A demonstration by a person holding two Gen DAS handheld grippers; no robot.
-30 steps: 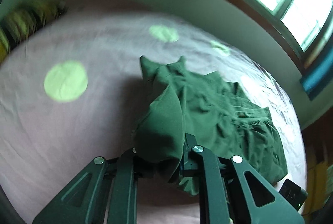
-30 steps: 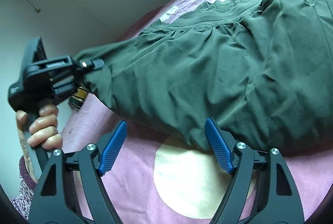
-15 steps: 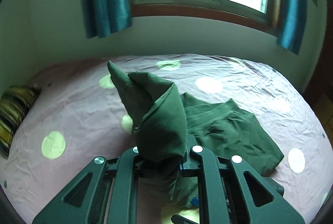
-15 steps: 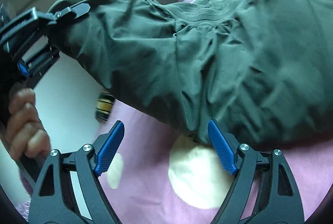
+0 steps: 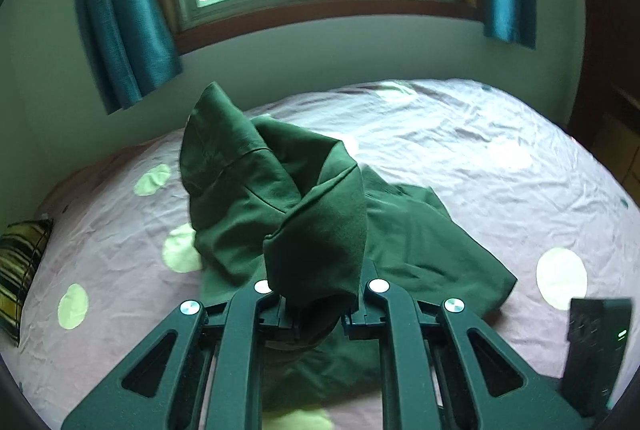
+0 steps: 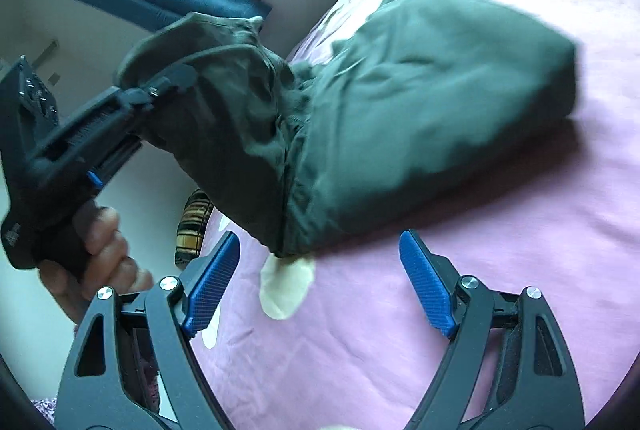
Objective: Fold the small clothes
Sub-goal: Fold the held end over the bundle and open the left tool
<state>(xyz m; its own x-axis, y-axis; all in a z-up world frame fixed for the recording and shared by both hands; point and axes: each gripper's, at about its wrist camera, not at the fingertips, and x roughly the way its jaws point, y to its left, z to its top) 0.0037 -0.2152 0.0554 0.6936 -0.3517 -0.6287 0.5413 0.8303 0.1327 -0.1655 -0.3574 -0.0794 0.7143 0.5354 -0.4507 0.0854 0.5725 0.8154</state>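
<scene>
Left gripper [image 5: 316, 304] clamped on hem end of dark green shorts [image 6: 420, 118], lifted off bed [image 6: 500, 290]. Rest lies flat, long axis running up-right. Right gripper [image 6: 320, 282] wide open, empty, just below draped edge, nearer.

No legible text; small white mark on left tool [image 6: 172, 80] handle unreadable.

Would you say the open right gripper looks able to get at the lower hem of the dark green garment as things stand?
Probably yes. The right gripper is open and empty, and the dark green garment hangs just ahead of its blue pads, with only bare pink dotted bedsheet between. The left gripper clamps a different edge.
</scene>
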